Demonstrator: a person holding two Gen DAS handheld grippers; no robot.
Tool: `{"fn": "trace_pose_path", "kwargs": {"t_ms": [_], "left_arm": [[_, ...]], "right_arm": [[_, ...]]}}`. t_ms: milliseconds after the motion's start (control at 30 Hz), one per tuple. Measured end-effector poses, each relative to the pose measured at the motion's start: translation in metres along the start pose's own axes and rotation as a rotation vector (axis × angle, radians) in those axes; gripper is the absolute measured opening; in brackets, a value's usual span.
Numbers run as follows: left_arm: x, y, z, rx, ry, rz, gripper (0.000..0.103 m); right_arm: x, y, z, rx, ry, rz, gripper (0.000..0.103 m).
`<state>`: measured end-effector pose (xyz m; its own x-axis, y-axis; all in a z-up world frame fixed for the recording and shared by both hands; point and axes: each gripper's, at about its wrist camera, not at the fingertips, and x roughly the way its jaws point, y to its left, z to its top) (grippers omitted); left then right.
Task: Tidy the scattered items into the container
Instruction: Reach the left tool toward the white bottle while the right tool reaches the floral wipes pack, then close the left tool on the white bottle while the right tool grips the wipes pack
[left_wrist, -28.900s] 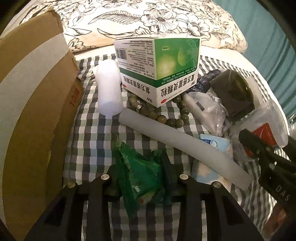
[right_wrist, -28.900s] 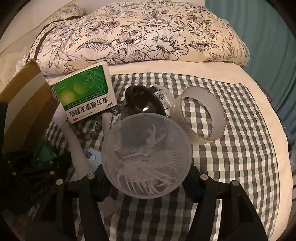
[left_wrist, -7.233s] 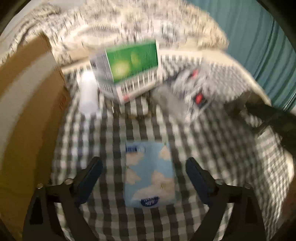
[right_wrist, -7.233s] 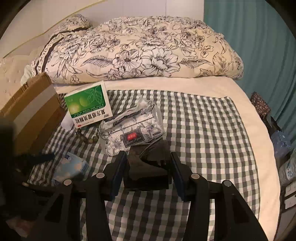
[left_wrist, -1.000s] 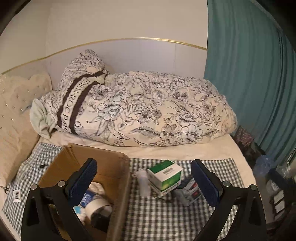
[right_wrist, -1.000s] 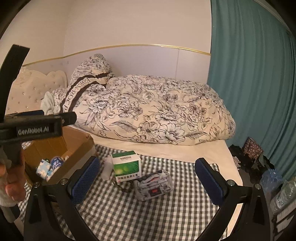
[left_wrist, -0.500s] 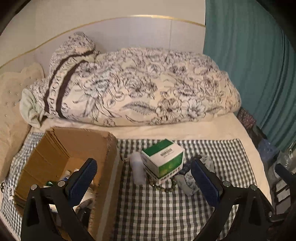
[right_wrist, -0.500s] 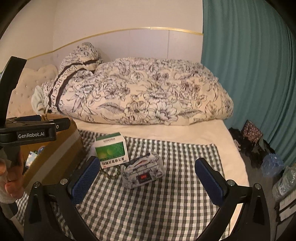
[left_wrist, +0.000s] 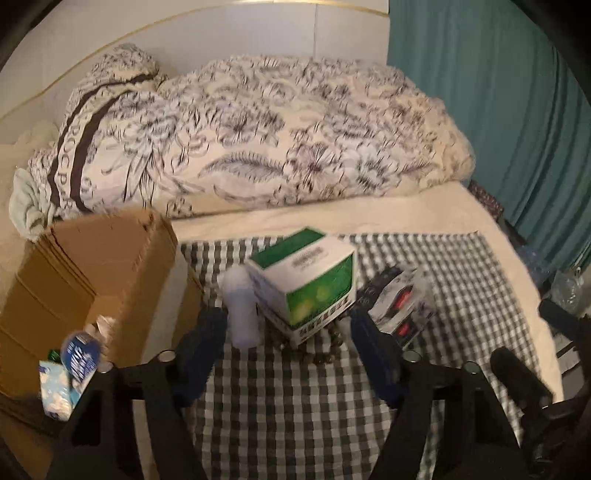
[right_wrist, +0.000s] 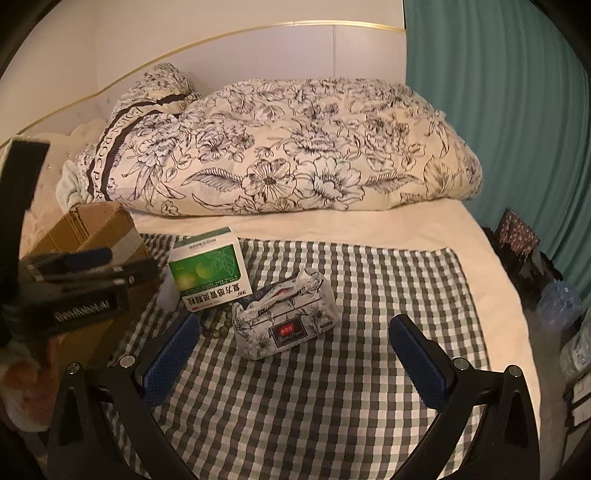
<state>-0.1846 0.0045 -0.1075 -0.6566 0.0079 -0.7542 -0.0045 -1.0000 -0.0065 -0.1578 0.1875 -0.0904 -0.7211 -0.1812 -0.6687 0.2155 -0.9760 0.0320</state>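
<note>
Blue-padded and spread wide, the left gripper (left_wrist: 288, 354) held nothing; the right gripper (right_wrist: 291, 358) was likewise wide and empty. Taking the green medicine box (left_wrist: 304, 278) as landmark: the bead bracelet (right_wrist: 219, 325) lay just in front of it, the white bottle (left_wrist: 242, 308) touched its left side, and the floral tissue pack (right_wrist: 286, 317) sat just right. Left of the bottle stood the cardboard box (left_wrist: 96, 266), already holding items. A good next grasp would probably straddle the bottle squarely, clear of the medicine box.

Black left gripper (left_wrist: 288, 354), right gripper (right_wrist: 291, 354), blue textured pads (right_wrist: 168, 360), silver screws
</note>
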Motion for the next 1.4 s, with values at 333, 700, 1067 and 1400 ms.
{"fn": "trace_pose_path", "kwargs": {"t_ms": [333, 700, 1067, 1400], "left_arm": [[0.058, 0.035, -0.021, -0.137, 0.108, 0.065, 0.050], [0.109, 0.037, -0.029, -0.120, 0.179, 0.092, 0.047], [0.140, 0.042, -0.024, -0.117, 0.190, 0.097, 0.050], [0.148, 0.042, -0.024, -0.111, 0.155, 0.085, 0.033]], "right_arm": [[0.036, 0.000, -0.014, 0.008, 0.058, 0.043, 0.103], [0.076, 0.005, -0.017, -0.010, 0.101, 0.067, 0.103], [0.115, 0.003, -0.012, -0.006, 0.119, 0.046, 0.103], [0.148, 0.014, -0.011, -0.030, 0.151, 0.000, 0.103]]}}
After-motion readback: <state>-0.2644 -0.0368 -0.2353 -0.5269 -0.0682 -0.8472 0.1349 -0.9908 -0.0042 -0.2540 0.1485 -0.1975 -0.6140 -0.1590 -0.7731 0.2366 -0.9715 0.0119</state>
